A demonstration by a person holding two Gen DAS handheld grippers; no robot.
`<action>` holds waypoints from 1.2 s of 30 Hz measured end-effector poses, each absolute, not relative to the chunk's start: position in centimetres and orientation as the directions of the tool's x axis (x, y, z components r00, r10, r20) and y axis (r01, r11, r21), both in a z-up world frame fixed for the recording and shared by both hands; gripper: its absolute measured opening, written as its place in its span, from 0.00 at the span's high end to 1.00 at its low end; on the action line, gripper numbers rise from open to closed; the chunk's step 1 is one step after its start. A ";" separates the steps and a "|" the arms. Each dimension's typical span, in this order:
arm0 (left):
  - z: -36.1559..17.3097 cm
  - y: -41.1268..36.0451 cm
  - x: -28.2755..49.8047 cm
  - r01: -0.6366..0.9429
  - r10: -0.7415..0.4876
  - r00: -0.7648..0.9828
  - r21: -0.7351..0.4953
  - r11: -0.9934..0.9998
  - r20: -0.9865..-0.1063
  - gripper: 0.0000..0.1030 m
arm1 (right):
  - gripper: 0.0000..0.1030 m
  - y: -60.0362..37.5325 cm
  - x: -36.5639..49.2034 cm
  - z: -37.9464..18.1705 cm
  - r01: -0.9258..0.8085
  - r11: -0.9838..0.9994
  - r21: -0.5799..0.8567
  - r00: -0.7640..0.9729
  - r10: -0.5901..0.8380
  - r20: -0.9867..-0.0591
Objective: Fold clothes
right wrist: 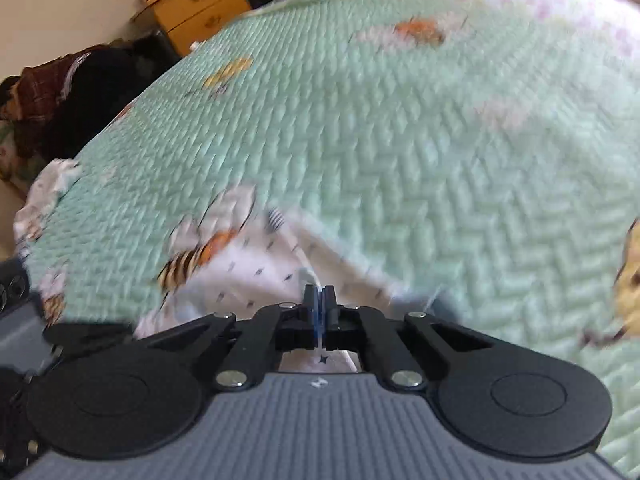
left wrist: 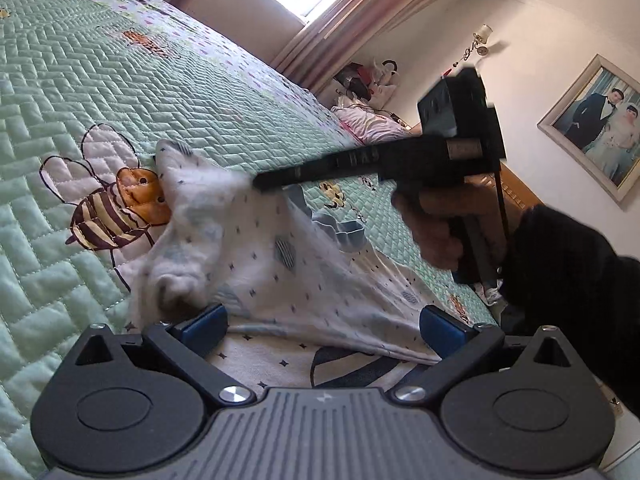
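White garment (left wrist: 256,248) with small dark star marks lies bunched on the bed, part of it lifted off the quilt. One fold of it is pinched in the right hand-held gripper (right wrist: 319,300), whose jaws are clenched tight on the fabric. In the left wrist view that same tool reaches in from the right, held by a hand (left wrist: 440,228) in a dark sleeve (left wrist: 568,272), its tip meeting the raised cloth. The left hand-held gripper (left wrist: 324,324) is released, its blue pads (left wrist: 208,322) spread wide on either side of the garment's near edge, gripping nothing. Around the garment spreads a mint-green quilt (left wrist: 120,80) stitched with bees (left wrist: 116,208). On the far right wall hangs a framed picture (left wrist: 596,124), and pink curtains (left wrist: 360,12) frame a window.
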State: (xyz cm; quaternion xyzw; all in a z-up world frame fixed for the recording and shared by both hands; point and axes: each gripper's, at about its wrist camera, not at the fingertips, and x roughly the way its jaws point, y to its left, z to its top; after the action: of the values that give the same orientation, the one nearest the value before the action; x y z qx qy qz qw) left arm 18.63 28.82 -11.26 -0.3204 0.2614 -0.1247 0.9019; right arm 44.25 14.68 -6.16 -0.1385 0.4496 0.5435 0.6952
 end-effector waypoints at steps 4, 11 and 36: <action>-11.3 28.8 18.6 0.060 -0.390 0.833 -0.637 0.768 -0.392 0.01 | 0.91 15.4 43.9 -6.8 -0.896 0.370 0.248 0.018 0.586 -0.810; -11.3 29.0 18.5 0.063 -0.393 0.835 -0.642 0.764 -0.385 0.01 | 0.66 7.7 42.7 -5.4 -0.784 0.530 0.323 0.160 0.676 -0.719; -11.7 31.3 17.5 0.020 -0.338 0.893 -0.725 0.689 -0.297 0.01 | 0.44 9.9 40.5 -10.0 -0.371 0.461 0.806 0.128 0.885 -0.447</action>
State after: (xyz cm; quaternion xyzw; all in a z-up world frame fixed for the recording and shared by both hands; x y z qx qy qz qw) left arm 17.45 31.32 -11.68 -0.3817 0.2086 -0.1000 0.8949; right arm 40.48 9.89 -9.99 0.2643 0.4861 0.4470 0.7029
